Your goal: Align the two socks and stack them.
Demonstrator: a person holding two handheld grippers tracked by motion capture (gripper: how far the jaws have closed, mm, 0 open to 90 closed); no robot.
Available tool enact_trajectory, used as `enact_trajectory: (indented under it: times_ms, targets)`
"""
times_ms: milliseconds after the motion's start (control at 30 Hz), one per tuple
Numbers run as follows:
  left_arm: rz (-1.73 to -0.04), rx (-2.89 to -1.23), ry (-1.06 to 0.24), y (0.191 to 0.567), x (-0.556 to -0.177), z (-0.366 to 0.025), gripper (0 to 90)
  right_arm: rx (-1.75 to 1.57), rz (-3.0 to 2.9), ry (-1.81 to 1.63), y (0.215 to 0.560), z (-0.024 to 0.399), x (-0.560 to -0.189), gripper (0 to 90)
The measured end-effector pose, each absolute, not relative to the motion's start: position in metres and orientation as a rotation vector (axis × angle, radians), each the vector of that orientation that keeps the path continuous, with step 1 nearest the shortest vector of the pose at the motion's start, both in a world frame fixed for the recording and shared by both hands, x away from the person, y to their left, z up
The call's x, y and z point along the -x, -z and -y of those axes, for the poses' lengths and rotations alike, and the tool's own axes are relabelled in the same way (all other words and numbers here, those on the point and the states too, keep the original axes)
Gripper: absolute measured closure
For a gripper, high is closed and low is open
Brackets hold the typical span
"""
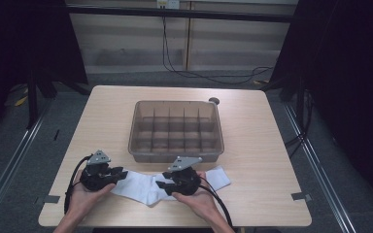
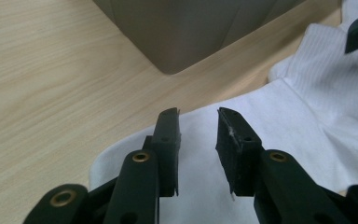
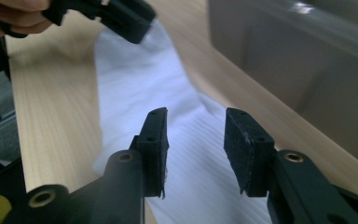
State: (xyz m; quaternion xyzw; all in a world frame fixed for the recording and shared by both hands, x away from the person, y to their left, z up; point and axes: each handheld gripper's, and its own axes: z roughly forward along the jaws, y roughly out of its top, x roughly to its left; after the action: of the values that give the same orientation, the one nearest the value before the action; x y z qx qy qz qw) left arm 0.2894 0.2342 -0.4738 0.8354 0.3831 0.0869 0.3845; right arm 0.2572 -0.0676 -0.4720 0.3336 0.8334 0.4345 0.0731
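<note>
A white sock [image 1: 141, 187] lies flat and stretched out on the wooden table, just in front of a divided bin. My left gripper [image 1: 121, 173] hovers over the sock's left end; in the left gripper view its jaws [image 2: 198, 121] stand apart above the white fabric [image 2: 279, 121], with nothing between the pads. My right gripper [image 1: 159, 183] is over the sock's middle, pointing left. Its jaws [image 3: 195, 119] are also apart above the ribbed part of the sock [image 3: 135, 84], not pinching it. The left gripper [image 3: 121, 14] shows far off in the right gripper view.
A translucent grey bin [image 1: 177, 102] with several small compartments stands at the table's middle, close behind the sock; its wall [image 2: 191, 32] [image 3: 298, 60] is near both grippers. A small dark round object [image 1: 214, 101] sits behind the bin's right corner. Bare wood lies left and right.
</note>
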Motion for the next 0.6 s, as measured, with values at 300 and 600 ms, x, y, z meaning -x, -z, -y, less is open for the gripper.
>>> enact_trajectory:
  times_ms: [300, 600]
  targets:
    - [-0.992, -2.103, -0.201, 0.47, -0.291, -0.252, 66.7, -1.159, -2.512, -1.239, 0.474, 0.107, -0.257, 49.5]
    - [-1.047, -2.074, -0.214, 0.472, -0.296, -0.276, 62.3, -1.164, -2.499, -1.153, 0.481, 0.11, -0.257, 50.5]
